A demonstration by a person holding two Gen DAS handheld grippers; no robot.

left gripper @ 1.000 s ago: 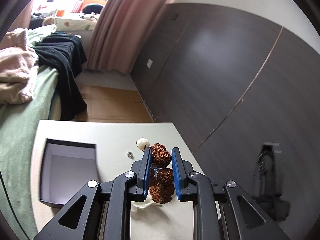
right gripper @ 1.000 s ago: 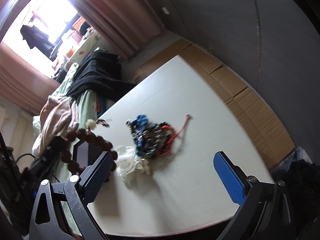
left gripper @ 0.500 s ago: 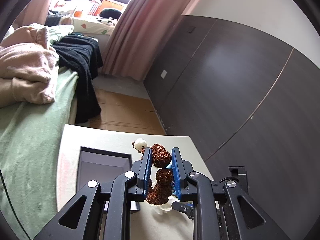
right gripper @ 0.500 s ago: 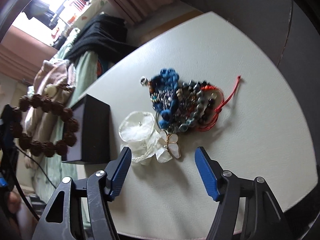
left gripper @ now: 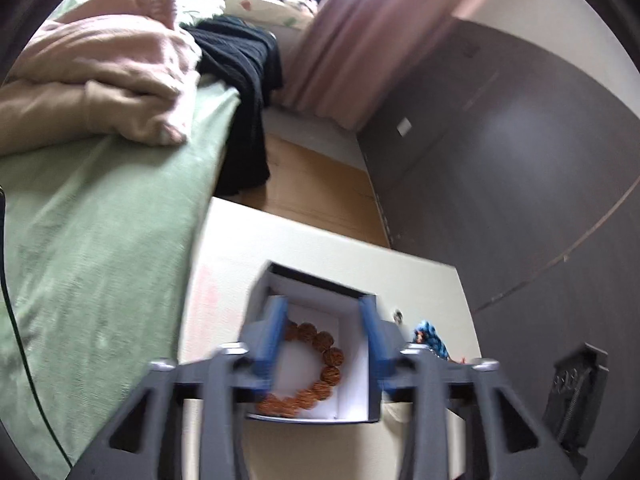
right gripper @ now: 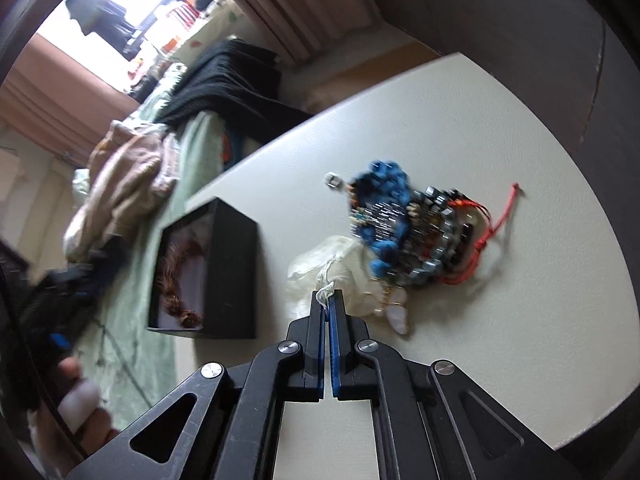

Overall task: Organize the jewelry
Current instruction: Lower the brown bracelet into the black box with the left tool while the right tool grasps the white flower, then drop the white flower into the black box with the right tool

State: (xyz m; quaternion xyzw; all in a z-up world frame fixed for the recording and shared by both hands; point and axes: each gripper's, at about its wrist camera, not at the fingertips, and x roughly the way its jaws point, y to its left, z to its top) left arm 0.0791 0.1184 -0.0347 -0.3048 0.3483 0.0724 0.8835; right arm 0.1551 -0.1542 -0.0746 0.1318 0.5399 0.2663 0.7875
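My left gripper (left gripper: 324, 344) hangs over the open box (left gripper: 316, 292) near the table's (right gripper: 460, 340) left edge, jaws opening, the brown bead bracelet (left gripper: 316, 368) lying free on the box floor below them. My right gripper (right gripper: 328, 300) is clenched on the white drawstring of the sheer pouch (right gripper: 320, 268), which lies straight ahead of its tips, between box and the tangled bead pile (right gripper: 408, 224) toward the table's middle. Blur hides which pieces make up that pile.

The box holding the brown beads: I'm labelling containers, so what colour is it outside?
Black box, seen best in the right wrist view.
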